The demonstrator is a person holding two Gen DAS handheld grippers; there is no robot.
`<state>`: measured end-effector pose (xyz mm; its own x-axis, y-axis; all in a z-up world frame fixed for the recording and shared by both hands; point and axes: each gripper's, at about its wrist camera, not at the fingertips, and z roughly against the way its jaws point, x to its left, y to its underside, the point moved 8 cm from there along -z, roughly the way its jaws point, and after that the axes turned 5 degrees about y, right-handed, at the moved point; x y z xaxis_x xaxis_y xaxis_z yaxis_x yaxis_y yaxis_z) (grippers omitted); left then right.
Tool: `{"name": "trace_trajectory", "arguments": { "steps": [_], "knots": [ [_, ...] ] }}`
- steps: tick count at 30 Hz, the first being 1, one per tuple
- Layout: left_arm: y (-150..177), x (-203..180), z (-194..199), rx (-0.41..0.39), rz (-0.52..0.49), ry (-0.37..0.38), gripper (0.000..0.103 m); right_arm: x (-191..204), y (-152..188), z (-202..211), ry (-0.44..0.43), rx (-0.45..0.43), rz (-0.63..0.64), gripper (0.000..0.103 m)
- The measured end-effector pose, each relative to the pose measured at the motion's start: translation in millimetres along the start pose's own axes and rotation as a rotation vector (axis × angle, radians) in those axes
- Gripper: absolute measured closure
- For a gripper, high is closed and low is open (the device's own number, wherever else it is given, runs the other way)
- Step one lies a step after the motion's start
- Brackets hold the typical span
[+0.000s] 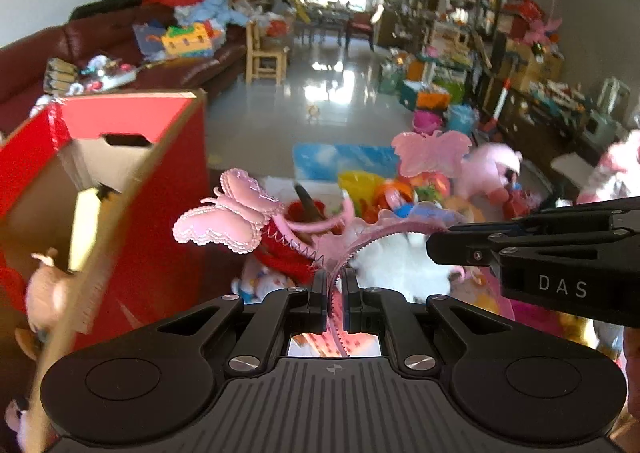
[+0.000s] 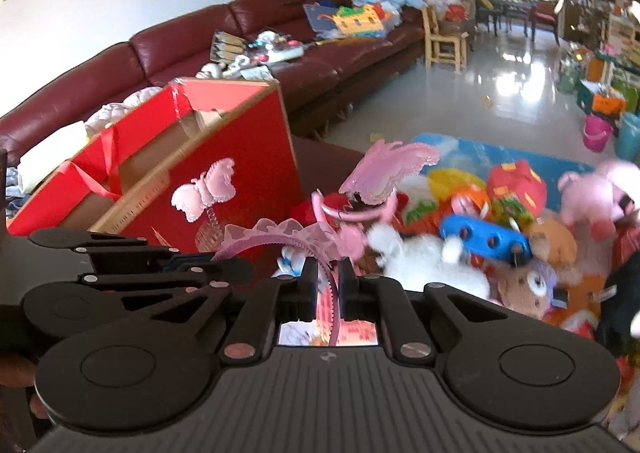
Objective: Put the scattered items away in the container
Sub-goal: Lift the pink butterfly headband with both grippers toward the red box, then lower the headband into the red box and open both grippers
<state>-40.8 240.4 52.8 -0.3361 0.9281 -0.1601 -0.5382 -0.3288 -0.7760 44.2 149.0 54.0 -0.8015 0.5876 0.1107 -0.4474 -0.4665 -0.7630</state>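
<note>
Pink headband [image 1: 336, 277] (frilly, pink butterflies [image 1: 228, 213]); red cardboard box [image 2: 224, 157]; white plush [image 2: 424, 257].
</note>
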Motion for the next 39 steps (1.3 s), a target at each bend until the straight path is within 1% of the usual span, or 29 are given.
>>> {"name": "trace_trajectory", "arguments": {
  "steps": [3,7,8,10,12,15,18,23,27,28,29,30,31,32,33,34,35,37,39],
  "knots": [
    [-12,17,15,-0.043,0.034,-0.027,0.099,15,-19,1,-0.021,-0.03,0.04,0.09],
    [-32,51,42,-0.104,0.083,-0.1,0.098,49,-50,-4,-0.058,-0.072,0.124,0.089],
    [-38,60,50,-0.12,0.09,-0.119,0.097,58,-59,-6,-0.071,-0.085,0.149,0.089],
    [-49,81,66,-0.153,0.108,-0.163,0.091,81,-75,-11,-0.1,-0.113,0.199,0.089],
    [-58,102,79,-0.171,0.135,-0.2,0.09,106,-92,-18,-0.141,-0.133,0.238,0.089],
    [-67,134,90,-0.183,0.17,-0.265,0.09,138,-113,-33,-0.195,-0.147,0.277,0.089],
    [-73,164,96,-0.184,0.208,-0.322,0.09,169,-128,-48,-0.231,-0.149,0.315,0.089],
    [-77,200,99,-0.178,0.256,-0.369,0.09,200,-140,-72,-0.265,-0.133,0.344,0.089],
    [-81,211,89,-0.168,0.26,-0.393,0.09,211,-146,-83,-0.27,-0.126,0.356,0.088],
    [-82,214,86,-0.163,0.262,-0.396,0.099,213,-147,-86,-0.266,-0.129,0.362,0.084],
    [-84,218,83,-0.162,0.274,-0.402,0.096,216,-150,-89,-0.262,-0.137,0.368,0.08],
    [-85,222,81,-0.163,0.294,-0.42,0.077,218,-154,-92,-0.267,-0.15,0.379,0.064],
    [-86,228,80,-0.162,0.312,-0.438,0.065,219,-158,-95,-0.244,-0.17,0.38,0.044],
    [-85,234,80,-0.159,0.333,-0.45,0.053,215,-164,-98,-0.193,-0.199,0.373,0.035],
    [-84,238,80,-0.16,0.351,-0.45,0.028,208,-169,-101,-0.155,-0.217,0.354,0.022],
    [-83,240,81,-0.17,0.364,-0.45,0.019,204,-172,-102,-0.15,-0.224,0.331,0.017],
    [-82,241,82,-0.179,0.359,-0.459,0.019,198,-173,-102,-0.176,-0.218,0.297,0.017],
    [-81,239,80,-0.174,0.325,-0.479,0.018,188,-171,-101,-0.229,-0.19,0.238,0.016],
    [-78,236,76,-0.164,0.322,-0.469,0.017,179,-167,-102,-0.225,-0.175,0.226,0.016]
  ]
}}
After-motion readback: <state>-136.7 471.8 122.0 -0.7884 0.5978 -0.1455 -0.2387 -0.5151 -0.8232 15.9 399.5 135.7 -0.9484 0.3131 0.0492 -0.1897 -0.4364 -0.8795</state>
